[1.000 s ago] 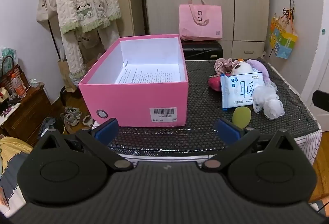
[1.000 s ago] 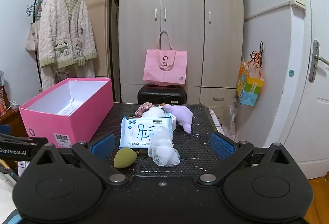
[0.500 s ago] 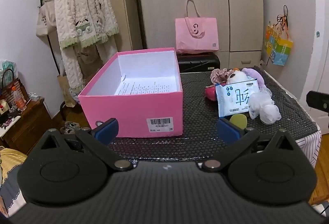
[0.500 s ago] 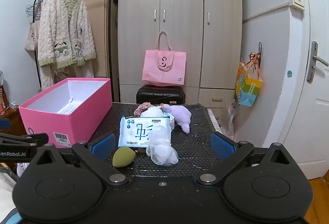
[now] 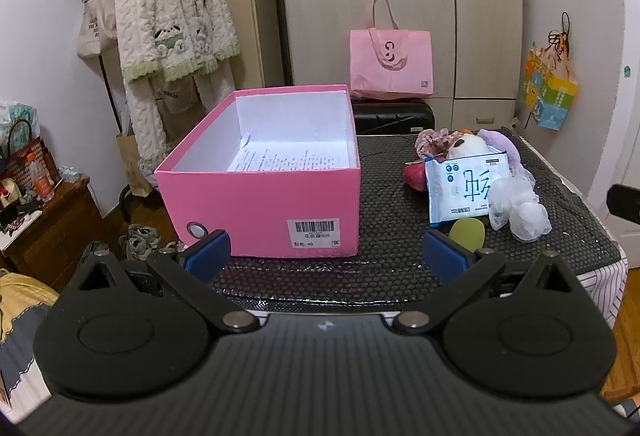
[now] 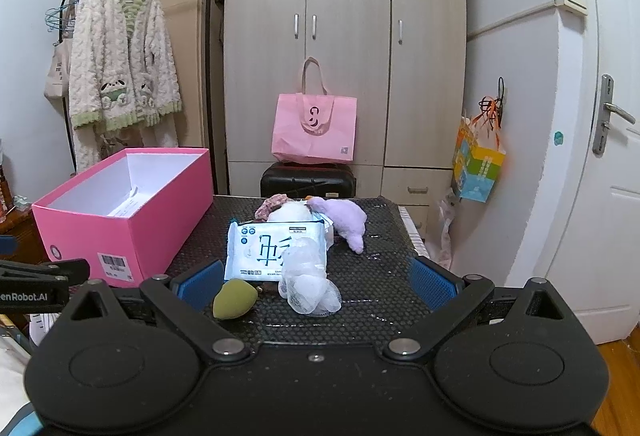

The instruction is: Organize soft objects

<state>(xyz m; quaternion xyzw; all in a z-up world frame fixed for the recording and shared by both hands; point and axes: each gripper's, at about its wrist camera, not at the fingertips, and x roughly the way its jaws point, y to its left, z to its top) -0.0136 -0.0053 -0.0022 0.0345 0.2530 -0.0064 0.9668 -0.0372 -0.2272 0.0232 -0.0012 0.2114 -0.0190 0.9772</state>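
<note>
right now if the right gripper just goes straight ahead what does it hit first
Most likely the white mesh bath pouf, lying roughly centred between the open right gripper fingers, with the wipes pack just behind it. Depth is uncertain.

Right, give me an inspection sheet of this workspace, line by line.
Surface: black mesh-covered table.
Job's things: open pink cardboard box holding only a printed sheet; white-and-blue wipes pack, white mesh bath puff, olive-green teardrop sponge, purple plush toy, floral scrunchie, all outside the box.
Clutter: nothing seen.
Grippers: left gripper open, empty; right gripper open, empty, facing the pile.
Cables: nothing seen.
Surroundings: grey wardrobe, pink tote bag, black suitcase, fleece robe on a rack.
</note>
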